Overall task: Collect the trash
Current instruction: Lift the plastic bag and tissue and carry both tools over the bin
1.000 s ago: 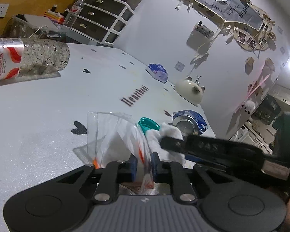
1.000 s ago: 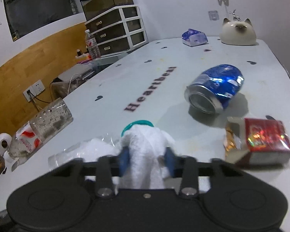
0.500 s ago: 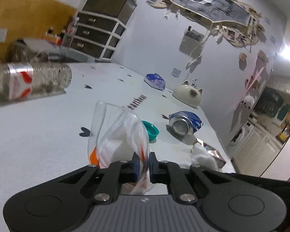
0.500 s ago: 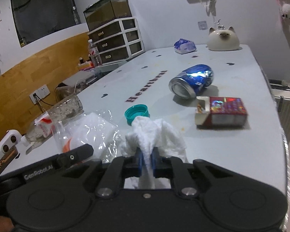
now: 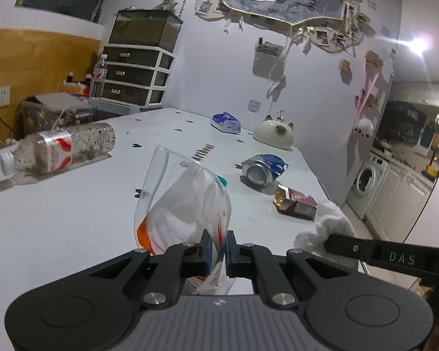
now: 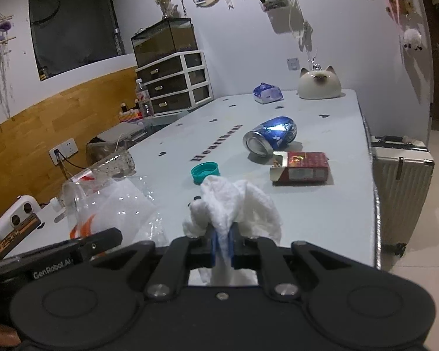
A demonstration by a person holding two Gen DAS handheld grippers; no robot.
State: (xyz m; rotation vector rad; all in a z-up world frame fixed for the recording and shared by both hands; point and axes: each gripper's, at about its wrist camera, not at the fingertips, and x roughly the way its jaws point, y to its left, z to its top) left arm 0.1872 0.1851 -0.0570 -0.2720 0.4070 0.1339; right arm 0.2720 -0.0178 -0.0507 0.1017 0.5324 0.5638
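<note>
My left gripper (image 5: 218,247) is shut on a clear plastic bag (image 5: 184,201) with an orange patch, held up above the white table (image 5: 58,219). My right gripper (image 6: 223,241) is shut on a crumpled white tissue (image 6: 234,201), also lifted off the table; the tissue (image 5: 325,225) shows at the right of the left wrist view. On the table lie a teal bottle cap (image 6: 205,172), a crushed blue can (image 6: 270,139), a red carton (image 6: 303,166) and an empty clear bottle (image 5: 58,149) on its side.
A blue packet (image 6: 267,93) and a cat-shaped ceramic pot (image 6: 319,84) stand at the table's far end. A white suitcase (image 6: 401,187) stands off the right edge. A drawer unit (image 6: 172,84) and a small white device (image 6: 16,219) sit to the left.
Both grippers closed fully and pulled back and up from the table, the left lifting the bag, the right lifting the tissue. The teal cap and carton now lie uncovered farther ahead.
</note>
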